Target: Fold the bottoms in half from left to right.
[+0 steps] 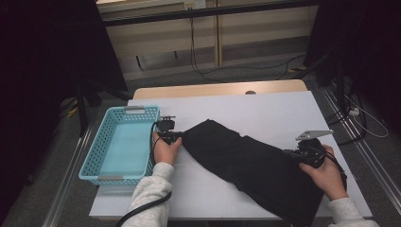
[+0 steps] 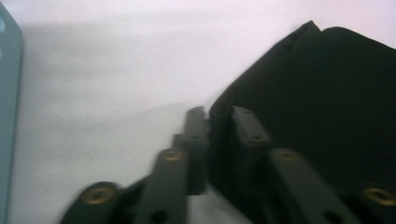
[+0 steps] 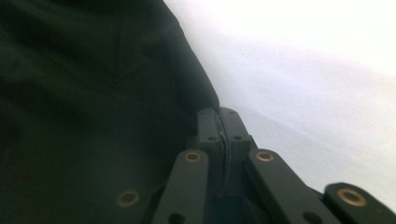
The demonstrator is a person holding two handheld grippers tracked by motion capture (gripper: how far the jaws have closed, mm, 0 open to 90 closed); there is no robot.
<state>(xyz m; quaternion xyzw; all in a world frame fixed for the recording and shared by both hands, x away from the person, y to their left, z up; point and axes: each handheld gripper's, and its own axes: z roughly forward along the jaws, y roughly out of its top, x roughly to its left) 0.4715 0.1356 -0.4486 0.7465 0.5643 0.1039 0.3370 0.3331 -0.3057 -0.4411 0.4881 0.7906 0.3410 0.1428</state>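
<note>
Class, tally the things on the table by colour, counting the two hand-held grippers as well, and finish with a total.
Black: 3 – the cloth, the left gripper and the right gripper
Light blue: 1 – the basket
Total: 4

A black fabric garment (image 1: 250, 165), folded into a long band, lies flat across the frame's centre; it slants from mid-left down to the lower right.
</note>
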